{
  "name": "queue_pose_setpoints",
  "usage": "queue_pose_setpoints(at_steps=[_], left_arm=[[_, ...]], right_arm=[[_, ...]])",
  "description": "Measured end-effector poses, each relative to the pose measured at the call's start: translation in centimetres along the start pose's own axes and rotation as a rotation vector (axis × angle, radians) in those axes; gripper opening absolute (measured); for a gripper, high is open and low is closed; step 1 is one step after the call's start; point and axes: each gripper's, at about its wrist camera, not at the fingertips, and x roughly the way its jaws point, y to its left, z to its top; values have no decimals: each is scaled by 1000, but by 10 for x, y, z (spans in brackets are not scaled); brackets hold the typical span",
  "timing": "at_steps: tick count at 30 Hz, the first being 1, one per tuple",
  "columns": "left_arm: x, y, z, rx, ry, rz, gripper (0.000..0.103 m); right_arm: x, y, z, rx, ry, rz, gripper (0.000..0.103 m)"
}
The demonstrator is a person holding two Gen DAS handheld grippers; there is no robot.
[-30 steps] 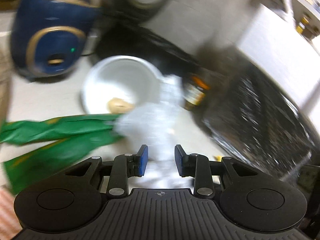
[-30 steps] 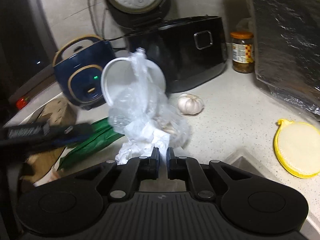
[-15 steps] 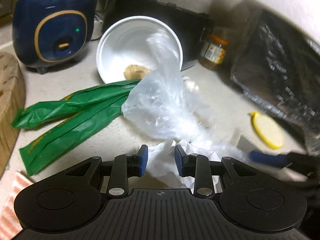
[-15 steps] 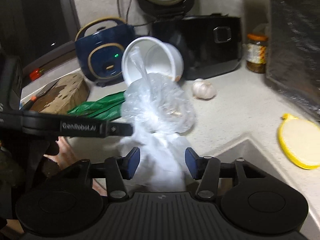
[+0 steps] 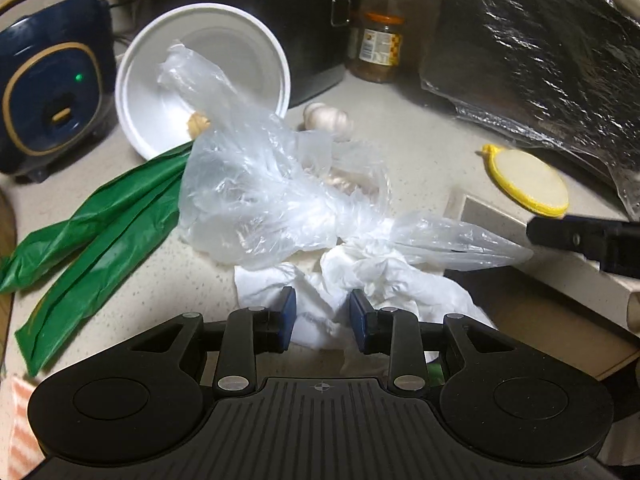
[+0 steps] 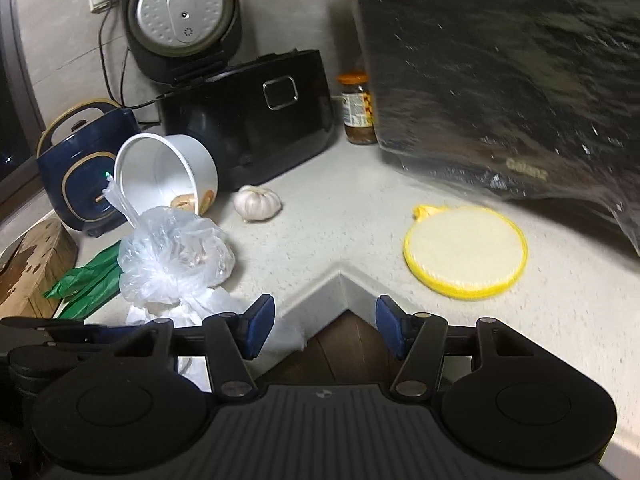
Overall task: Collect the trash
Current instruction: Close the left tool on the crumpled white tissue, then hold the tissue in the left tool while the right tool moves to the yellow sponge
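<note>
Left gripper [image 5: 322, 316]: jaws parted, low over the crumpled tissue [image 5: 360, 280]; the tissue lies between and just ahead of the blue pads, and whether they touch it I cannot tell.
Right gripper [image 6: 325, 326]: jaws opening, nothing between them; they sit over the inner corner of the tabletop [image 6: 360, 216] edge.
Clear bag [image 5: 280, 184]: lies slack on the tabletop, knotted in the middle, its tail stretched toward the right gripper's finger at the right edge of the left view; pale scraps show inside.
Tissue: white, crumpled, at the tabletop edge, partly under the bag's tail.
Green wrapper [image 5: 92, 232]: long, flat, left of the bag, one end tucked under it.
White bowl [image 5: 200, 80]: tipped on its side, mouth toward the cameras, a tan scrap inside; the bag's top corner rests across its opening.
Garlic [image 6: 257, 202]: beside the bowl, in front of the black cooker [image 6: 248, 120].
Blue cooker [image 5: 48, 100]: left of the bowl, green light on.
Jar [image 5: 378, 52]: orange lid, upright, between the black cooker and a foil-wrapped appliance [image 5: 532, 52].
Yellow pad [image 6: 464, 252]: round, flat on the tabletop, well apart from the trash.
</note>
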Motion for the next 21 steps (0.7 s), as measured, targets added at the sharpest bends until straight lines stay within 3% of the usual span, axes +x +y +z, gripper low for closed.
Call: queue_pose_setpoints(at_steps=[8,12,15,17,21], left_arm=[[4,-6,-2,66,-22,5,34],[5,-7,-1,53,-23,13,35],[3,-7,-5,59,-43,15,26],[2,-4,-6,40,-48,4,13],[-14,7,-13,-17,-79,-33,10]], right_arm=[[-4,2,-11,-15,35,-20,56],[-8,-1,-15,-19,40,-54,57],[-8,-1,-18,-16,48,-65,57],[-8,0,-18,-18,51,-71,57],[-12,3,-19,-38,39,-78,60]])
